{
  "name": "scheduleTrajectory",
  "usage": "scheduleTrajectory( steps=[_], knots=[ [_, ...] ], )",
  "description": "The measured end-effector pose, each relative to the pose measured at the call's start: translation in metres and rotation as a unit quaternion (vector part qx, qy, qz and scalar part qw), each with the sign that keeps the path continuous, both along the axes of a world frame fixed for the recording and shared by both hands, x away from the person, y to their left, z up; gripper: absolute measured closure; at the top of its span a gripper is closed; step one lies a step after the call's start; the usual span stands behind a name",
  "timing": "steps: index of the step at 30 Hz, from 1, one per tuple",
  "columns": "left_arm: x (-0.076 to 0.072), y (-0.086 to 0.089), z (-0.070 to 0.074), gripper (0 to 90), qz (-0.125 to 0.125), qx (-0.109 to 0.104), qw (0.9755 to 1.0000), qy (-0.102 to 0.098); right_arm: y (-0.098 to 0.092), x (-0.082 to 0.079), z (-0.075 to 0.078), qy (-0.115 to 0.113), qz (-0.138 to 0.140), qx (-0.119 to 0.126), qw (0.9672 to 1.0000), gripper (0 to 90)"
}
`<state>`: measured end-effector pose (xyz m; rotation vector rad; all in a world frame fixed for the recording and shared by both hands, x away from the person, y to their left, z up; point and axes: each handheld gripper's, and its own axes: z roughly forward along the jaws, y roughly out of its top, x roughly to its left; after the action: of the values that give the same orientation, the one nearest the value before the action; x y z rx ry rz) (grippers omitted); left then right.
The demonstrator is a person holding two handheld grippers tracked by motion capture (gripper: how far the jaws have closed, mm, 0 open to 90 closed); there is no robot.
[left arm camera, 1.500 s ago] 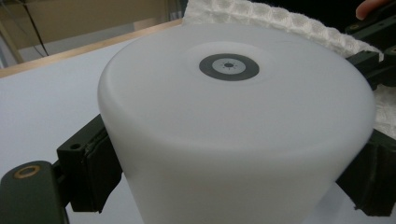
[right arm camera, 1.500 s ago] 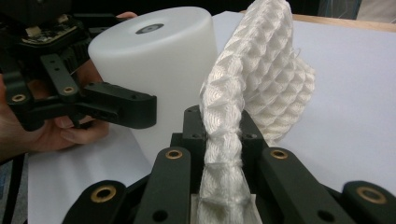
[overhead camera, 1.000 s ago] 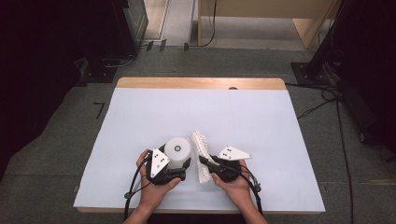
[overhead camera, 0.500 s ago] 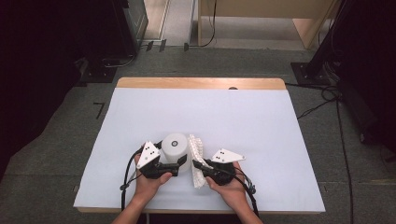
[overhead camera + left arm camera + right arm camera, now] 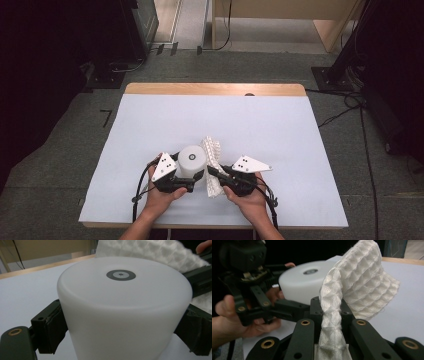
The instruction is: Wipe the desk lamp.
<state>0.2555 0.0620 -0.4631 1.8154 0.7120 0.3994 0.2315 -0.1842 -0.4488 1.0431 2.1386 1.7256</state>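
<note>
Near the front edge of the table (image 5: pixel 150 125), just ahead of the person's hands, a white plastic cup (image 5: pixel 192 161) stands upside down with its flat base up, and a white waffle-weave cloth (image 5: pixel 212 165) is held right beside it on its right. The left tool (image 5: pixel 187 175) is clamped on the cup, its pads pressed on the cup's sides low down, as the left gripper view shows (image 5: pixel 125 315). The right tool (image 5: pixel 214 172) is clenched on the bunched cloth, pinched tight between its jaws in the right gripper view (image 5: pixel 334 322). Both things are in hand, so the picking up looks done; the wiping itself appears not yet started, since the cloth is beside the cup, and I cannot tell whether they touch. What is left, as I judge it, is to bring the cloth onto the cup and rub it over. The cup's axis is upright, its mouth facing the table. The cloth's long axis runs from the jaws up and away from the person, its free end fanned out.
</note>
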Motion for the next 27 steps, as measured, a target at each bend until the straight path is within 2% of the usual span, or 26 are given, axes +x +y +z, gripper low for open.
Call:
scheduleTrajectory(
  steps=[4,9,11,12,17,21,27],
  knots=[
    [-0.002,0.0,0.003,8.8,-0.006,0.006,0.9999,-0.009,-0.002,0.001,0.001,0.0,0.003,0.005,1.0,79.5],
    [0.0,0.007,0.008,8.8,-0.004,-0.022,0.9997,-0.004,-0.002,0.007,-0.012,0.029,0.013,0.012,0.9994,79.4],
    [0.002,0.01,0.008,8.8,-0.001,-0.029,0.9996,-0.001,0.0,0.009,-0.018,0.046,0.016,0.011,0.9987,79.4],
    [0.003,0.011,0.008,8.8,0.001,-0.032,0.9995,0.002,0.001,0.009,-0.021,0.048,0.017,0.008,0.9987,79.4],
    [0.006,0.013,0.005,8.8,0.003,-0.031,0.9995,0.006,0.005,0.01,-0.025,0.058,0.022,0.006,0.998,79.4],
    [0.004,0.008,0.002,8.8,-0.004,-0.015,0.9999,0.006,0.003,0.009,-0.021,0.051,0.016,0.011,0.9985,79.4],
    [0.0,-0.003,-0.001,8.8,-0.027,0.002,0.9996,0.004,-0.008,0.004,-0.002,0.017,-0.006,0.023,0.9996,79.4]
  ],
)
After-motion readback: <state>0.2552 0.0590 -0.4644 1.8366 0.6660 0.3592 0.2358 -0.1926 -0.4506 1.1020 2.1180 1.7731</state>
